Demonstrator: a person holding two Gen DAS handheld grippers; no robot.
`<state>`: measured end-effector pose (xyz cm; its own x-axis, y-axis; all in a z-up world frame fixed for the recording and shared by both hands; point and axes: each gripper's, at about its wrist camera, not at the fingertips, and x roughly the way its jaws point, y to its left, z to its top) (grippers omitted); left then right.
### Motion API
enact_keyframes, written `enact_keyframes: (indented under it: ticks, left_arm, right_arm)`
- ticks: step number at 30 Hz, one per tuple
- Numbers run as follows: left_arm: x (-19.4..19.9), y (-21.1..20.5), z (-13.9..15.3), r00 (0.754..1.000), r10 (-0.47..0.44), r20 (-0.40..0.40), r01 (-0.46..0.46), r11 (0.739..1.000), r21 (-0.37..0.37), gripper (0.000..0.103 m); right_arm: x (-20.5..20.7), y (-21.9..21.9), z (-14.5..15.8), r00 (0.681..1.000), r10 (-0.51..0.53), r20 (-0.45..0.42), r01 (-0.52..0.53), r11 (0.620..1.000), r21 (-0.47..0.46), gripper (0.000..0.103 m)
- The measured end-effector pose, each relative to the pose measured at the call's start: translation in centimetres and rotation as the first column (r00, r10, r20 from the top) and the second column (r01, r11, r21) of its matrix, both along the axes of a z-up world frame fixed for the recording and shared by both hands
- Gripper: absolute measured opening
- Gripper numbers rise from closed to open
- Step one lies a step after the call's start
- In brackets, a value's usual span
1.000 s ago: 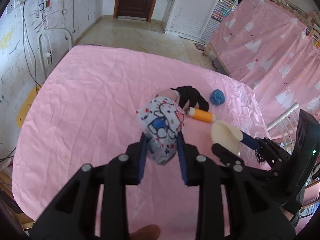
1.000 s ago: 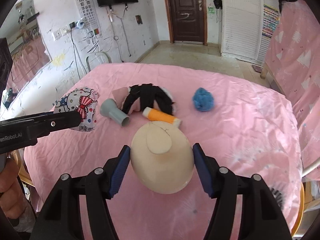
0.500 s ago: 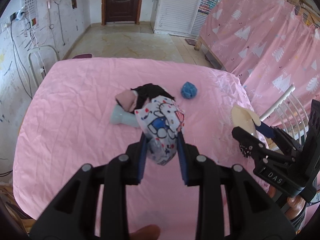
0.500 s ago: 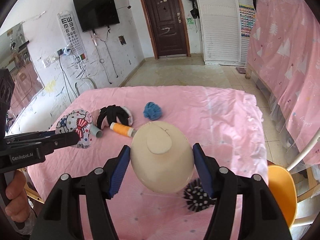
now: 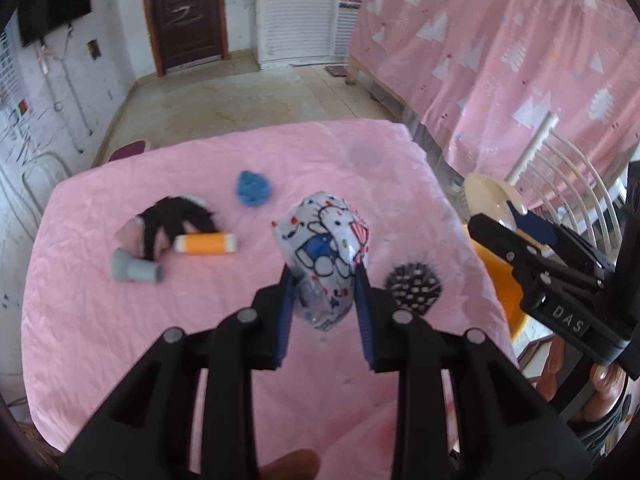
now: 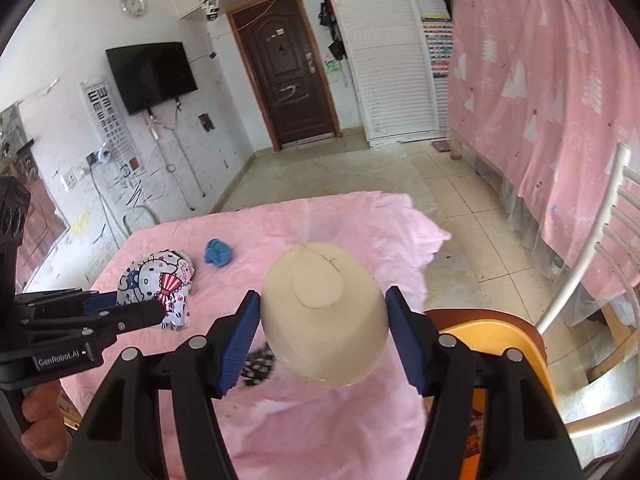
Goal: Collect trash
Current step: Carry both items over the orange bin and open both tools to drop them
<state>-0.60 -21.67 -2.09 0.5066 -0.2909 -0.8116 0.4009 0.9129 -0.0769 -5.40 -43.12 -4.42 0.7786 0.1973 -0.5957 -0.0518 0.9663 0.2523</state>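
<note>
My left gripper (image 5: 322, 280) is shut on a crumpled Hello Kitty wrapper (image 5: 324, 244) and holds it above the pink table (image 5: 100, 320). The wrapper also shows in the right wrist view (image 6: 156, 288). My right gripper (image 6: 322, 312) is shut on a cream paper cup (image 6: 324, 312), bottom towards the camera, near the table's right edge. In the left wrist view the cup (image 5: 492, 200) is at the right. On the table lie an orange tube (image 5: 206, 243), a grey cap piece (image 5: 134, 270), a black-and-pink cloth (image 5: 168, 222), a blue wad (image 5: 252, 188) and a black spiky ball (image 5: 412, 286).
An orange chair seat (image 6: 492, 332) with a white slatted back (image 6: 592, 272) stands at the table's right edge. A pink curtain (image 6: 560, 80) hangs on the right. Tiled floor and a brown door (image 6: 292, 80) lie beyond the table.
Both grippers have swung to the right and pulled back with their loads still held. The table items now sit further left, and the chair has come into view.
</note>
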Motion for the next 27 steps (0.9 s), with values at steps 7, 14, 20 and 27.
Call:
enact_keyframes:
  ticks: [7,14,20,27]
  left_arm:
    - [-1.6,-6.8,0.1,0.988,-0.152,0.000,0.152,0.988,-0.002,0.027]
    - [-3.1,-12.4,-0.6,0.962,-0.274,-0.011,0.274,0.961,0.025,0.027]
    - [-4.0,-16.4,-1.4,0.938,-0.344,-0.031,0.345,0.937,0.049,0.027]
    - [-4.8,-19.6,-2.0,0.922,-0.386,-0.045,0.388,0.919,0.075,0.043]
  right_arm:
    - [-2.2,-5.6,-0.3,0.996,-0.087,0.015,0.087,0.996,0.007,0.054]
    - [-4.2,-10.4,-1.1,0.987,-0.162,0.007,0.162,0.987,0.017,0.054]
    - [-5.3,-13.0,-1.7,0.980,-0.198,0.004,0.198,0.979,0.041,0.054]
    - [-6.0,-15.1,-2.2,0.974,-0.228,0.001,0.227,0.971,0.079,0.054]
